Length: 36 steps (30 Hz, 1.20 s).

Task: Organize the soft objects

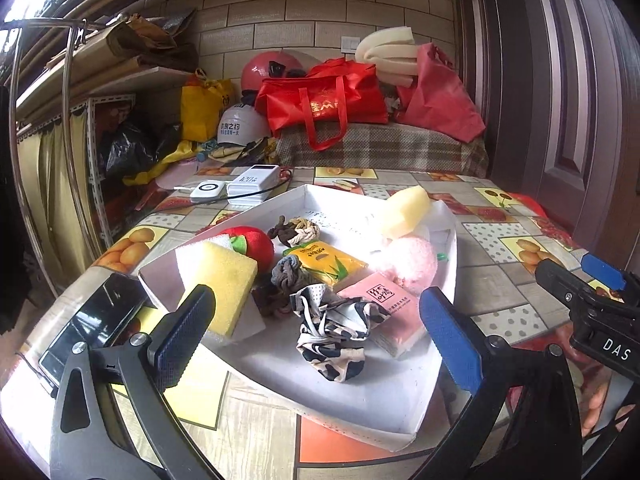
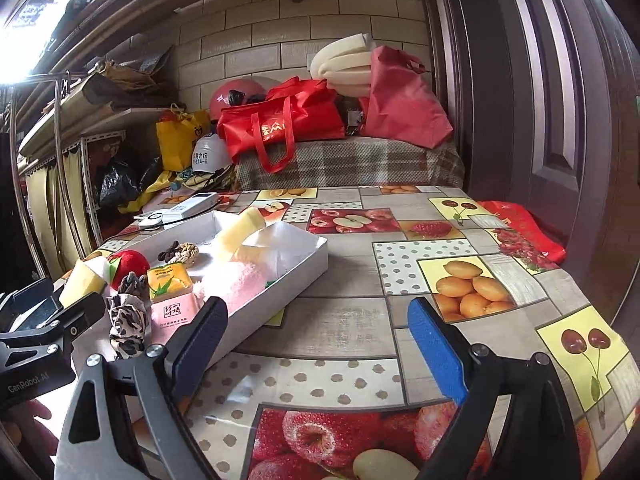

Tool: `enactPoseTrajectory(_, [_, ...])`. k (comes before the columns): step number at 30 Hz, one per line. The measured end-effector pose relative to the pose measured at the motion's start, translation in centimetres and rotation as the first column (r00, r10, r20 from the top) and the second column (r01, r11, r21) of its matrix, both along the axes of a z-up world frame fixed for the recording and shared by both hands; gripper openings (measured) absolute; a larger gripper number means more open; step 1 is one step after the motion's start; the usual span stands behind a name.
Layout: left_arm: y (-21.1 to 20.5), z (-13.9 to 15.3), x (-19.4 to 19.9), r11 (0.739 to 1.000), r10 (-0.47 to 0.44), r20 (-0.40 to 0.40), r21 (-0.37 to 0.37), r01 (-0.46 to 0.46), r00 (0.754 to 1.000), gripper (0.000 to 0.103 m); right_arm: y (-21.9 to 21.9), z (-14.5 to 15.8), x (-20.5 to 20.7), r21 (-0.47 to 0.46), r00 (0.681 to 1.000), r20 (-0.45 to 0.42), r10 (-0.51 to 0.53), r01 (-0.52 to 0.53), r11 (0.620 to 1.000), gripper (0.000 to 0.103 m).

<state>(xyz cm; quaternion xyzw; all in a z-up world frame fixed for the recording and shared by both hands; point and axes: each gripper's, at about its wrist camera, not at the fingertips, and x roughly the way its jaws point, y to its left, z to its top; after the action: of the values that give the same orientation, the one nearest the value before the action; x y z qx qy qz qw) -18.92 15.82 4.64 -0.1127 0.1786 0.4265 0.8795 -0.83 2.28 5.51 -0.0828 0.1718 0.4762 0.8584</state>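
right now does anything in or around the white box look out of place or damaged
The white box looks damaged: its near corner is splayed flat. A cream foam block leans tilted on the far wall instead of lying flat. A black phone beside the box is no soft object. Nothing is spilled.

left wrist: close over white box point(image 1: 420, 424) | right wrist: beside it, faces table point(image 2: 344, 328)
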Motion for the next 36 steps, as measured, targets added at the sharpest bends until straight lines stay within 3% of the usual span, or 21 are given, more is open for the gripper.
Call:
enactPoseTrajectory(1, [-0.6, 0.0, -0.1, 1.000, -0.010, 0.000, 0.006, 0.010, 1.000, 0.103, -0.7, 0.0, -0.1, 0.005, 1.000, -0.002, -0.001, 0.001, 1.000, 0.103])
enactPoseTrajectory(6, [-3.0, 0.2, 0.5, 0.999, -0.030, -0.062, 0.038, 0.033, 0.998, 0.103, -3.6, 0.2, -0.4, -0.018, 0.999, -0.004, -0.034, 0.034, 0.999, 0.103])
enactPoseTrajectory(11, [-4.5, 0.2, 0.5, 1.000, 0.007, -0.097, 0.027, -0.005, 0.995, 0.103, -6.4, 0.3, -0.1, -0.006, 0.994, -0.075, -0.079, 0.079, 0.997, 0.103])
enactPoseTrajectory(14, [-5.4, 0.5, -0.7, 1.000, 0.020, -0.041, 0.016, -0.019, 0.999, 0.103, -8.8, 0.9, -1.2, 0.081, 0.995, -0.051, -0.085, 0.089, 0.993, 0.103])
enactPoseTrajectory(17, [-6.2, 1.2, -1.6, 0.995, 0.070, 0.021, 0.066, -0.072, 0.997, 0.103, -11.4, 1.5, -2.9, 0.200, 0.993, 0.029, -0.112, 0.104, 0.974, 0.103])
enactPoseTrajectory(21, [-6.4, 1.7, -1.1, 0.991, 0.052, 0.026, 0.121, -0.055, 0.998, 0.103, -13.0, 2.1, -3.4, 0.298, 0.985, 0.085, -0.150, 0.119, 0.947, 0.103])
enactPoseTrajectory(25, [-6.9, 1.3, 0.0, 0.990, 0.045, -0.052, 0.135, -0.037, 0.998, 0.103, -12.1, 1.9, -2.4, 0.238, 0.989, 0.035, -0.144, 0.131, 0.962, 0.103])
enactPoseTrajectory(28, [-7.1, 1.0, 0.9, 0.988, 0.061, -0.102, 0.148, -0.046, 0.993, 0.103, -11.8, 1.8, -2.8, 0.215, 0.985, 0.061, -0.162, 0.146, 0.966, 0.103])
enactPoseTrajectory(36, [-6.0, 0.6, 0.4, 0.996, 0.059, -0.075, 0.076, -0.053, 0.995, 0.103, -11.3, 1.5, -3.7, 0.188, 0.987, 0.107, -0.121, 0.099, 0.977, 0.103])
